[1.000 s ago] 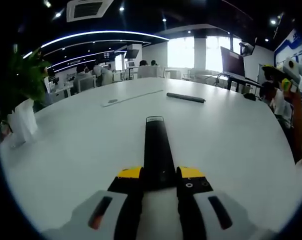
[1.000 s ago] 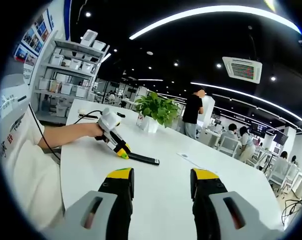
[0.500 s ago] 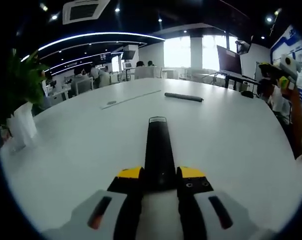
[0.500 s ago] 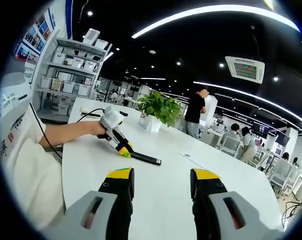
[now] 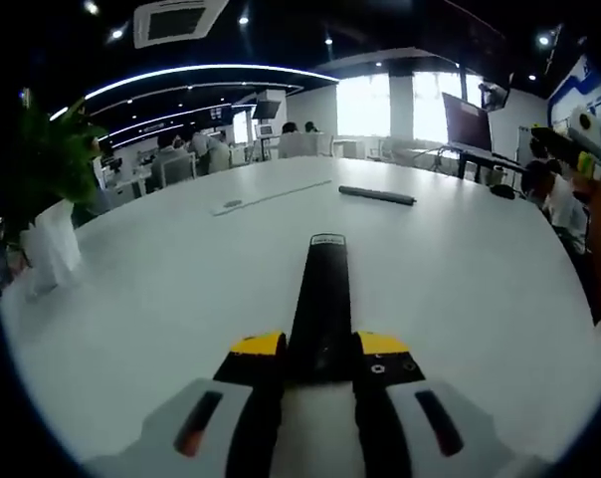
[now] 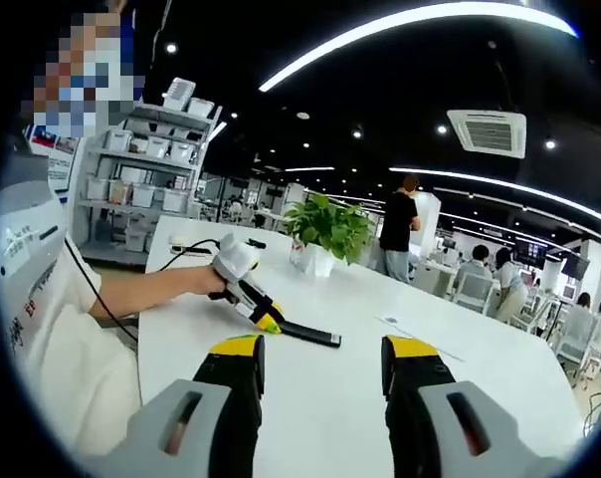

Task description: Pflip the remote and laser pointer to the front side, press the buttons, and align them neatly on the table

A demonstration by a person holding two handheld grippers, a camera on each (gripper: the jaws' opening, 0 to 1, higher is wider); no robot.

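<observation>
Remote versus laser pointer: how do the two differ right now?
The remote is clamped between the left gripper jaws; the laser pointer lies free on the white table, far across from it. The remote is a broad flat bar, the pointer a thin stick. The remote points away from the camera, the pointer lies crosswise. Both are dark and long. The right gripper is open.

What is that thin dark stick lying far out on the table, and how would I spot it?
Start at the big white round table. Beyond the black remote that the left gripper is shut on, toward the bright windows, lies a slim dark pen-like rod, probably the laser pointer. It is thinner than the remote, lies crosswise and sits alone.
</observation>
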